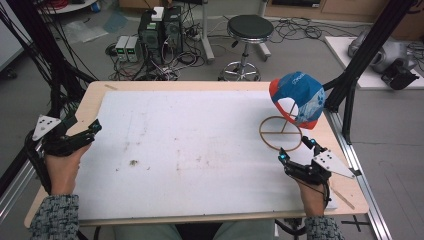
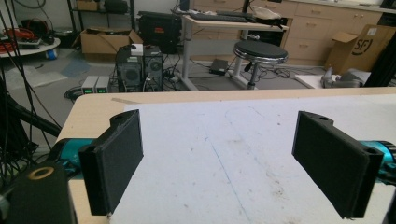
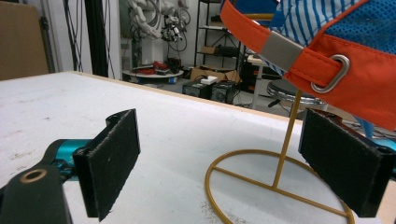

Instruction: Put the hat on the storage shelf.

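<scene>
Blue-and-orange cap (image 1: 298, 98) hung on a gold wire stand (image 1: 280, 133) at the bench's (image 1: 200, 145) far right, strap side toward the right tongs (image 1: 298, 149), just before them, jaws apart and empty; left tongs (image 1: 95, 126) likewise parted, at left edge.

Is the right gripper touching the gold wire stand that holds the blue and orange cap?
Apart. In the high view, bare white table separates the right gripper from the stand.

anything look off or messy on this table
Nothing is knocked over or broken. The cap sits on its gold stand, upright. The white table cover is just grubby, with brown specks and smudges near its middle.
</scene>
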`<action>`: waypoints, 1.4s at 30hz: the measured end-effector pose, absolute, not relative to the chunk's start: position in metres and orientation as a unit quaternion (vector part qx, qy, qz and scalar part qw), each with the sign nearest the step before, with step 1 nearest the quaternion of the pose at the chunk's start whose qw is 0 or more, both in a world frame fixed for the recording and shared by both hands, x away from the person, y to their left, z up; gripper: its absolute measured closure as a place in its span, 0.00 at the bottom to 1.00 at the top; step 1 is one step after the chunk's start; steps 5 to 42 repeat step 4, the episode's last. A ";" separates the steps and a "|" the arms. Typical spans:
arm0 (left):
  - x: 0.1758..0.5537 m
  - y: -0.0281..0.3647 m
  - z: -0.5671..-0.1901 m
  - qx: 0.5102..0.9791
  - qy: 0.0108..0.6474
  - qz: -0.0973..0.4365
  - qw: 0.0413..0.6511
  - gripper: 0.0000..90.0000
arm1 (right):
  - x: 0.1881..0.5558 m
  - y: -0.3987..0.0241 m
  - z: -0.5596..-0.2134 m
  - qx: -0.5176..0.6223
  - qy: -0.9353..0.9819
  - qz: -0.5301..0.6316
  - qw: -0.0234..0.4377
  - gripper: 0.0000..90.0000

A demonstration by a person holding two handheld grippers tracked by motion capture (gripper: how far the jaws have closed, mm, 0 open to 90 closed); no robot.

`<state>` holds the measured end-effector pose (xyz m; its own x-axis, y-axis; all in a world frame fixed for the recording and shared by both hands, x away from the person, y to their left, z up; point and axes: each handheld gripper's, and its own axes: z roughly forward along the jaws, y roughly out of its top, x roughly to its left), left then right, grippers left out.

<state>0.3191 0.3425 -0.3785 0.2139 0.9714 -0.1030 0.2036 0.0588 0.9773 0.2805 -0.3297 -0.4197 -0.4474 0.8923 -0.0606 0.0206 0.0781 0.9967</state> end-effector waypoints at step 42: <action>0.320 0.343 -0.379 0.579 0.508 0.368 0.521 0.18 | 0.281 -0.330 -0.420 0.367 0.628 0.573 0.378 0.13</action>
